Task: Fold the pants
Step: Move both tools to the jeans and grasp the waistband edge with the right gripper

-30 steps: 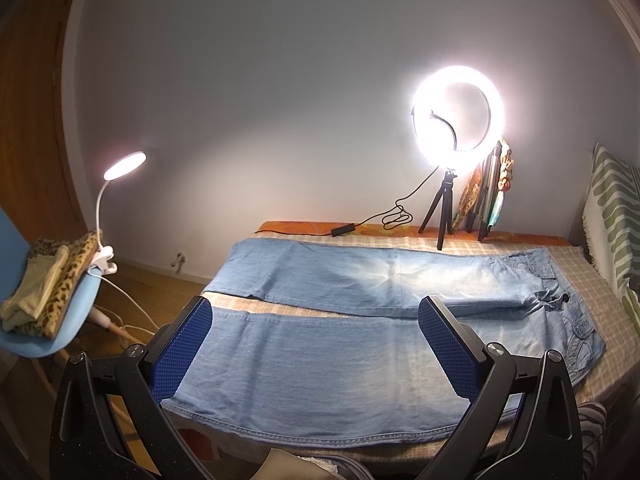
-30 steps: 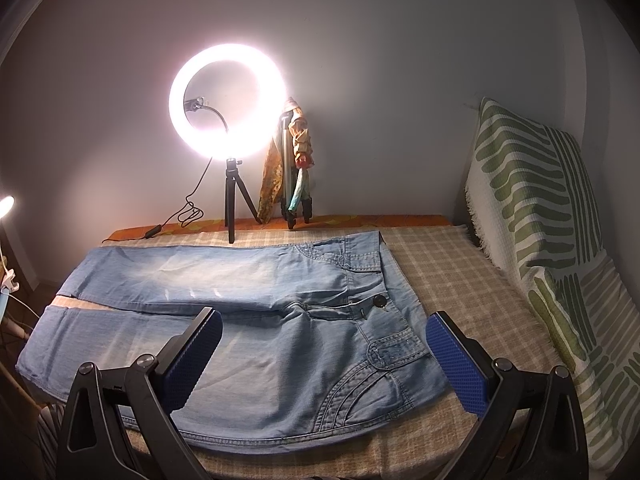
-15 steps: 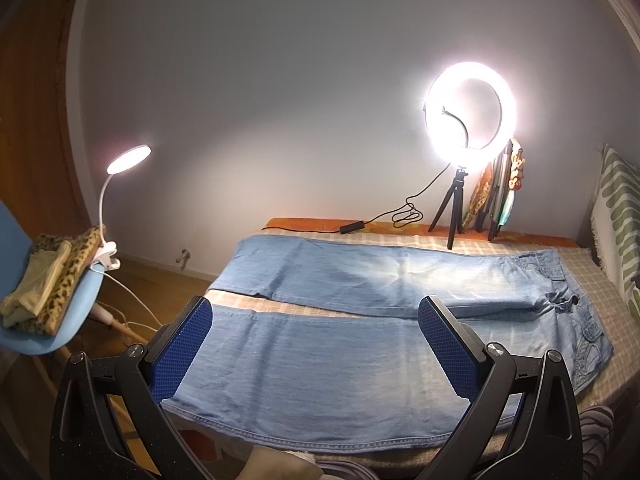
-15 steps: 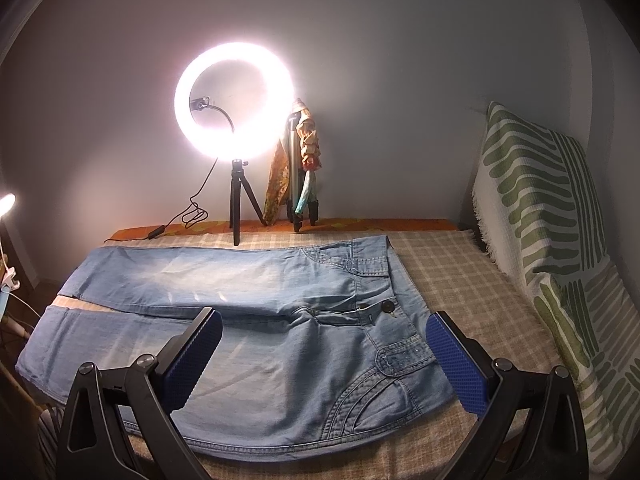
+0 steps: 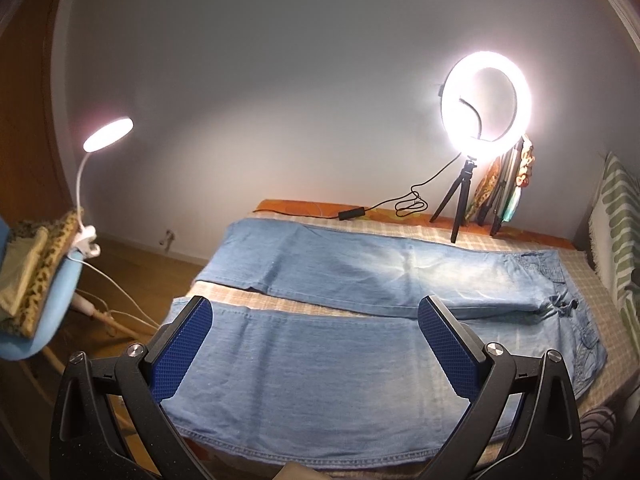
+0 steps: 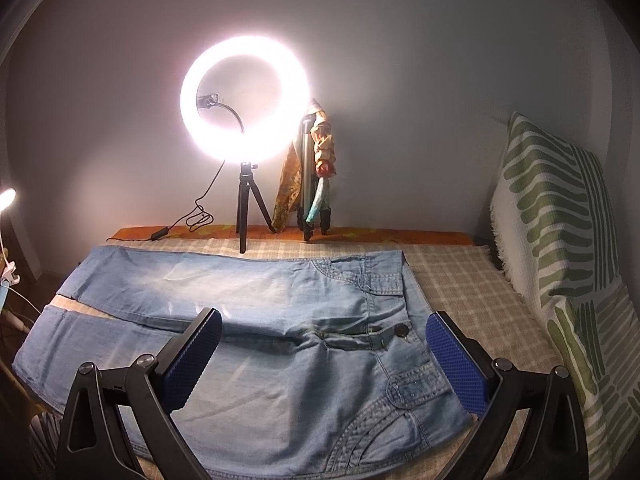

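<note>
Your light-blue denim pants (image 5: 320,368) lie flat on the checked bedspread (image 6: 460,280), 2 legs parted. Both the left gripper (image 5: 316,344) and right gripper (image 6: 320,356) hover agape, empty. Pinching only 1 layer could drag the bedspread or skew the fold.

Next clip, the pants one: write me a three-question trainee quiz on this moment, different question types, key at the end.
1. True or false: the left claw grips the jeans.
2. The ring light stands: A) on the floor B) at the bed's far edge C) on the chair.
3. Fill in: the waistband lies toward the ___ claw.

Key: 1 false, both claws are open above the flat jeans; 2 B; 3 right.
</note>
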`<control>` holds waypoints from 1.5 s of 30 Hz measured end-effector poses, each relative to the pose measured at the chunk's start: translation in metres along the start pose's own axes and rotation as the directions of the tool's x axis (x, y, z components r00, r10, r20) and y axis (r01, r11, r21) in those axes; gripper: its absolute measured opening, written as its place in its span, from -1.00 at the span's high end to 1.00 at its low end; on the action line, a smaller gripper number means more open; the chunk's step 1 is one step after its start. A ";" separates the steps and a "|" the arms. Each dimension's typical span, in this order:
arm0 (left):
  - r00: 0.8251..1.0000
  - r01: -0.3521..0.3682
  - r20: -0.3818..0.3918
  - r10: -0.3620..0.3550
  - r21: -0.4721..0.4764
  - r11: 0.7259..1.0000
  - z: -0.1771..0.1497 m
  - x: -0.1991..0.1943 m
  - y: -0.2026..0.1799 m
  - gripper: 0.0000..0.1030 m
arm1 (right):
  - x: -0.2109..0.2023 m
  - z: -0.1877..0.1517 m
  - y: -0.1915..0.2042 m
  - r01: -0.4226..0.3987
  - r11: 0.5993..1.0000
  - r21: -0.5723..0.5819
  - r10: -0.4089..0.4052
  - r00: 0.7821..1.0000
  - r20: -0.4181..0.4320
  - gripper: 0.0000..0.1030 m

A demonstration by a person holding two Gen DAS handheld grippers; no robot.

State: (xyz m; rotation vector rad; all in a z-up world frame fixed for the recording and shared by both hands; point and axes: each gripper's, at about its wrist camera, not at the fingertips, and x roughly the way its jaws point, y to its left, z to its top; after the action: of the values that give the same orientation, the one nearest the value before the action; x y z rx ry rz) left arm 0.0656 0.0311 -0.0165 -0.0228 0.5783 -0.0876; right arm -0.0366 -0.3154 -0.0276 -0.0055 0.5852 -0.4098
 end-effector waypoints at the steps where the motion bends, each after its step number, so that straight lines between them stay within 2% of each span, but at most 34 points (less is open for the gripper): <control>1: 1.000 0.001 -0.003 -0.001 -0.002 1.000 0.002 0.004 0.002 -0.98 | 0.003 0.003 0.001 -0.003 1.000 -0.003 0.003 1.000 0.000 -1.00; 3: 1.000 0.005 -0.013 -0.005 -0.005 1.000 0.008 0.016 0.009 -0.98 | 0.014 0.012 0.003 -0.019 1.000 -0.012 0.019 1.000 0.006 -1.00; 9: 0.998 0.029 -0.061 -0.029 0.008 1.000 0.024 0.061 0.016 -0.97 | 0.056 0.043 0.020 -0.127 0.988 -0.085 0.130 0.991 0.030 -1.00; 16: 0.988 0.071 -0.136 -0.067 0.025 0.997 0.043 0.126 0.008 -0.92 | 0.138 0.077 0.042 -0.273 0.948 -0.165 0.262 0.961 -0.085 -1.00; 18: 0.986 0.078 -0.152 -0.073 0.033 0.996 0.047 0.147 0.002 -0.92 | 0.166 0.085 0.050 -0.331 0.928 -0.174 0.311 0.941 -0.131 -1.00; 23: 0.978 0.086 -0.192 -0.075 0.047 0.995 0.048 0.188 -0.009 -0.92 | 0.227 0.089 0.076 -0.418 0.879 -0.229 0.372 0.902 -0.221 -0.98; 28: 0.959 0.088 -0.271 -0.079 0.023 0.996 0.041 0.238 -0.015 -0.92 | 0.287 0.078 0.101 -0.480 0.837 -0.263 0.396 0.863 -0.314 -0.82; 31: 0.953 0.082 -0.296 -0.069 0.032 0.996 0.039 0.263 -0.016 -0.91 | 0.324 0.067 0.113 -0.529 0.810 -0.254 0.422 0.826 -0.375 -0.73; 33: 0.948 0.084 -0.309 -0.070 0.034 0.996 0.039 0.278 -0.017 -0.91 | 0.347 0.060 0.119 -0.553 0.791 -0.262 0.420 0.802 -0.426 -0.55; 35: 0.944 0.093 -0.319 -0.081 0.024 0.995 0.039 0.289 -0.016 -0.90 | 0.367 0.054 0.125 -0.565 0.775 -0.284 0.406 0.789 -0.461 -0.49; 37: 0.937 0.098 -0.338 -0.091 0.004 0.995 0.037 0.304 -0.015 -0.77 | 0.381 0.051 0.130 -0.578 0.763 -0.289 0.408 0.777 -0.479 -0.47; 40: 0.928 0.100 -0.360 -0.100 -0.018 0.995 0.033 0.323 -0.012 -0.72 | 0.401 0.048 0.133 -0.599 0.749 -0.282 0.414 0.756 -0.506 -0.46; 43: 0.921 0.096 -0.376 -0.097 -0.021 0.995 0.027 0.338 -0.012 -0.71 | 0.416 0.045 0.136 -0.599 0.745 -0.294 0.402 0.755 -0.518 -0.46; 45: 0.914 0.096 -0.393 -0.097 -0.022 0.995 0.021 0.346 -0.011 -0.68 | 0.425 0.044 0.136 -0.611 0.736 -0.291 0.407 0.743 -0.531 -0.46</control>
State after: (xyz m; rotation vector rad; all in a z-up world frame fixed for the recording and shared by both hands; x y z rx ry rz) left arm 0.3651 -0.0110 -0.1872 -0.0359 0.9821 -0.1904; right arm 0.3590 -0.3553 -0.2346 -0.1959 1.0866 0.3110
